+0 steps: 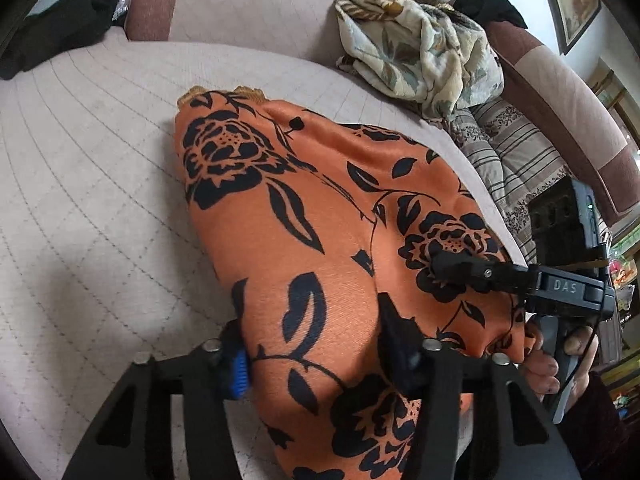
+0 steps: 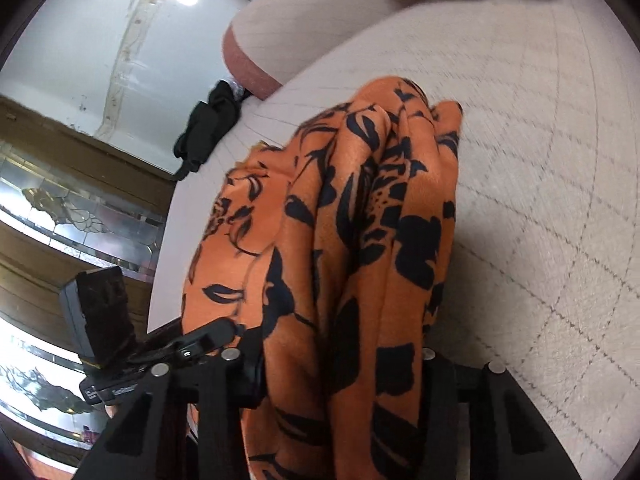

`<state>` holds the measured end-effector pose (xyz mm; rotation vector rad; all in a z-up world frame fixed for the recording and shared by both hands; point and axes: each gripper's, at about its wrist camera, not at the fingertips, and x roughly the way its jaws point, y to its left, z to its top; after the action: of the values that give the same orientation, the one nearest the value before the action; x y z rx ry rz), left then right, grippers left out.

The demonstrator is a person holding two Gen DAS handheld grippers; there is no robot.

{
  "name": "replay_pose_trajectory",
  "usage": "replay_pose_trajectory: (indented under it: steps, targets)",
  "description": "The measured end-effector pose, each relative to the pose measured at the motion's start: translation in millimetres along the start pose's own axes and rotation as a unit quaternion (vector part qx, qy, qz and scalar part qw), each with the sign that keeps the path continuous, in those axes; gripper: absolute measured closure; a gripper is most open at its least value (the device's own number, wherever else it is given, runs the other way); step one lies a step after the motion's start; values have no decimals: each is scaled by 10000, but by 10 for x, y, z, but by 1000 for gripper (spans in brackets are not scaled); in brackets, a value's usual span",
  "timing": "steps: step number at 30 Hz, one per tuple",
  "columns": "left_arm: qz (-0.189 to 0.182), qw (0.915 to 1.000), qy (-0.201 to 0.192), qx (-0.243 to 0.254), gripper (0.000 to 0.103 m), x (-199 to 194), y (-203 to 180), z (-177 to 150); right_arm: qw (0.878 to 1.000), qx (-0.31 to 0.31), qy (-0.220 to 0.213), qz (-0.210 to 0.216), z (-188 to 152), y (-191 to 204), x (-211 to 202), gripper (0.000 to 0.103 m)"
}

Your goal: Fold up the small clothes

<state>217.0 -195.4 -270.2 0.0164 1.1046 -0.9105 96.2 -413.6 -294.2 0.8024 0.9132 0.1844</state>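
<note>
An orange garment with black flower print lies spread over the beige quilted sofa seat. My left gripper is shut on the garment's near edge, and the cloth drapes over its fingers. My right gripper shows at the right of the left wrist view, shut on the garment's right edge. In the right wrist view the same garment hangs bunched in folds from my right gripper, which is shut on it. The left gripper shows at the lower left of that view, clamped on the cloth.
A cream floral blanket is heaped at the sofa's back right, with a striped cushion beside it. A black cloth lies at the far left of the seat, also in the right wrist view. A wooden cabinet with glass stands beyond the sofa.
</note>
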Motion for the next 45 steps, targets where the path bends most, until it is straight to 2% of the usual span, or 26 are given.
replay_pose_trajectory:
  steps: [4, 12, 23, 34, 45]
  targets:
    - [242, 9994, -182, 154, 53, -159, -32, -21, 9995, -202, -238, 41, -27, 219, -69, 58]
    - [623, 9955, -705, 71, 53, -743, 132, -120, 9973, -607, -354, 225, -136, 695, 15, 59]
    - [1154, 9881, -1012, 36, 53, -1263, 306, -340, 9939, -866, -349, 586, -279, 1173, 112, 59]
    - [1402, 9847, -1038, -9, 53, -1442, 401, -565, 9931, -976, -289, 585, -361, 1268, 87, 59]
    - [1616, 9826, -905, -93, 53, -1413, 522, -633, 9942, -952, -96, 488, -245, 1248, 340, 59]
